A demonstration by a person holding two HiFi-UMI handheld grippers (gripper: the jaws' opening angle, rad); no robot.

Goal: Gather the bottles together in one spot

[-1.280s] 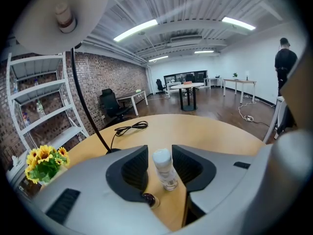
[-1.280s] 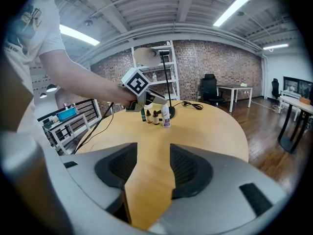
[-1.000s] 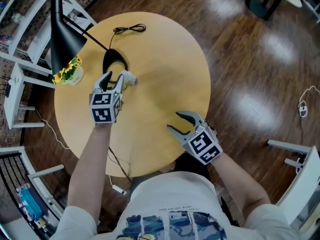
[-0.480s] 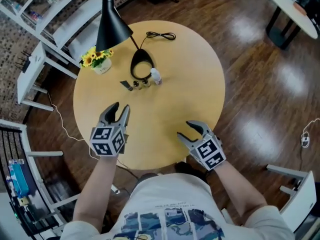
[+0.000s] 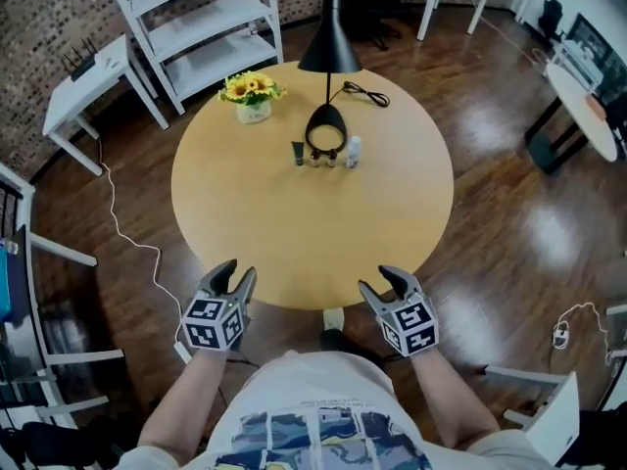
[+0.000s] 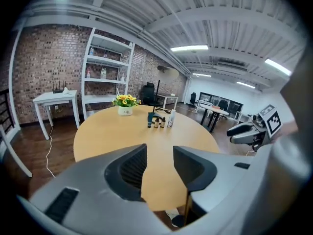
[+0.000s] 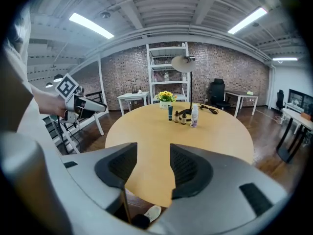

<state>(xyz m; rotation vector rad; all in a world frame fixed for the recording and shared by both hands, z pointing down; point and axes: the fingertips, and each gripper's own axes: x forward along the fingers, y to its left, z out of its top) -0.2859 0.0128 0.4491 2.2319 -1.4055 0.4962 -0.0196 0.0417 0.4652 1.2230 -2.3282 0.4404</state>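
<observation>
Bottles [image 5: 325, 155] sit in a row just in front of the lamp base [image 5: 326, 125] (four, by my count). Gathering looks done, so I judge no further pickup is needed. Left gripper [image 5: 240, 270] and right gripper [image 5: 378, 280] hover at the table [image 5: 294, 233] edge, well apart from the lamp base, jaws apart and empty.

The four bottles [image 5: 353, 151] beside the lamp [image 5: 329, 49] are too small for their labels or caps to be made out, and whether they touch one another cannot be told. The lamp's shade covers most of its stem from above. The shelf unit [image 5: 216, 13] is cut off by the head view's top edge. The left tongs [image 6: 160, 148] and right tongs [image 7: 153, 147] each block the near rim of the tabletop [image 6: 107, 126] in their own views.
</observation>
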